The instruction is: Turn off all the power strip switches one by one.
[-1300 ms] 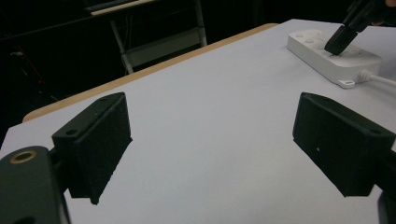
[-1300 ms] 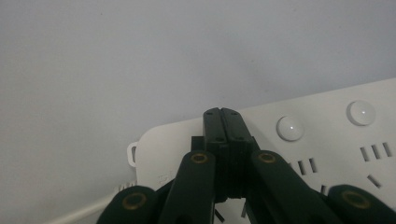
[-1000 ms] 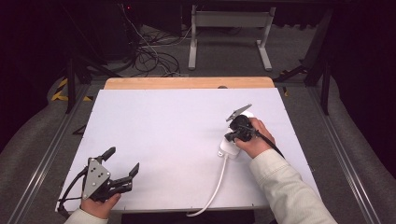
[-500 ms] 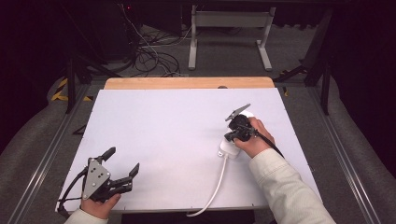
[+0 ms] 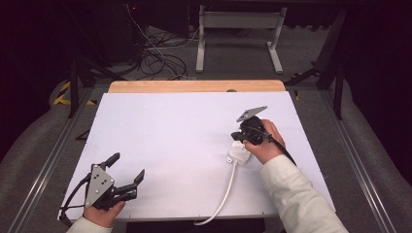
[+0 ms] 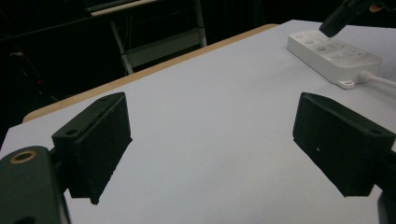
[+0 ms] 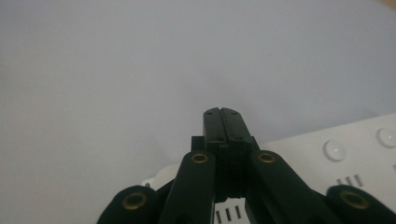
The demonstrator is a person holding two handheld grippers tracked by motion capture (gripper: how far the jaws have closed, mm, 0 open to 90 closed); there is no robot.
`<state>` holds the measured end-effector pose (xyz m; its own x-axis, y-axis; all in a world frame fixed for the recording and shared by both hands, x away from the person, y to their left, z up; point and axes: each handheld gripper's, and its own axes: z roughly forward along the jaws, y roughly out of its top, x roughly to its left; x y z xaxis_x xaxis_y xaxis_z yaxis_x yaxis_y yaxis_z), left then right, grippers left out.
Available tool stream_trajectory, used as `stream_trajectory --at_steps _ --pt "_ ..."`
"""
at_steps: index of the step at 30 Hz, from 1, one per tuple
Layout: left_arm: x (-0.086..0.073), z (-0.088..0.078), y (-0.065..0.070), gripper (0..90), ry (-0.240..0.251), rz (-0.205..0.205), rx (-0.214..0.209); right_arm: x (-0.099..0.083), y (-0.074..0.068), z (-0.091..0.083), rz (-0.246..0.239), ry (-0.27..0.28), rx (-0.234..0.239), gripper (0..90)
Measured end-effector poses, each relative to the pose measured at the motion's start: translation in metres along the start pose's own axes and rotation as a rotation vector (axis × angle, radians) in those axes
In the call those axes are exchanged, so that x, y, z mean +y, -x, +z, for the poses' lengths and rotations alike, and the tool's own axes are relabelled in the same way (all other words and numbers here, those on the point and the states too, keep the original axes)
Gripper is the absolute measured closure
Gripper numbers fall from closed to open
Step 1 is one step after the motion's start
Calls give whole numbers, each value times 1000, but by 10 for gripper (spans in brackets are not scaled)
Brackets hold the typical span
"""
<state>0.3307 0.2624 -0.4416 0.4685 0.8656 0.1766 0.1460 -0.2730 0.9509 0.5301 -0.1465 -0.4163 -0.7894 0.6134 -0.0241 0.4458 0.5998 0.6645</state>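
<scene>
**Inspector A:** Power strip (image 5: 240, 153), white, lies flat on the right half of the table, its white cord (image 5: 221, 196) running off the near edge. State the right gripper (image 5: 241, 136).

**Inspector B:** Jaws pressed together, nothing between them. In the right gripper view the closed tip (image 7: 223, 122) sits over the strip (image 7: 355, 154), near round buttons (image 7: 335, 150) and slot openings. Whether it touches the casing, I cannot tell.

**Inspector A:** And the left gripper (image 5: 127, 171)?

**Inspector B:** Jaws spread wide, empty, low over the near left corner, well apart from the strip. Its own view shows bare surface between the pads (image 6: 100, 140).

**Inspector A:** Surface?

**Inspector B:** White sheet (image 5: 170, 141) covering the tabletop; a wooden strip (image 5: 194, 86) shows along the far edge.

**Inspector A:** Room?

**Inspector B:** Dark. Grey floor, metal rails (image 5: 43, 165) either side, tangled cables (image 5: 158, 60) and a pale desk frame (image 5: 238, 34) beyond, yellow-black tape (image 5: 62, 93) at left.
</scene>
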Motion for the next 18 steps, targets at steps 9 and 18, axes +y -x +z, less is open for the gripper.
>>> stream_trajectory --at_steps 9,18 --pt "0 0 0 121 -3 6 1 0 18 -10 37 20 -30 900" --pt "0 0 0 121 -5 4 -1 -5 33 -2 29 -23 -65 900"
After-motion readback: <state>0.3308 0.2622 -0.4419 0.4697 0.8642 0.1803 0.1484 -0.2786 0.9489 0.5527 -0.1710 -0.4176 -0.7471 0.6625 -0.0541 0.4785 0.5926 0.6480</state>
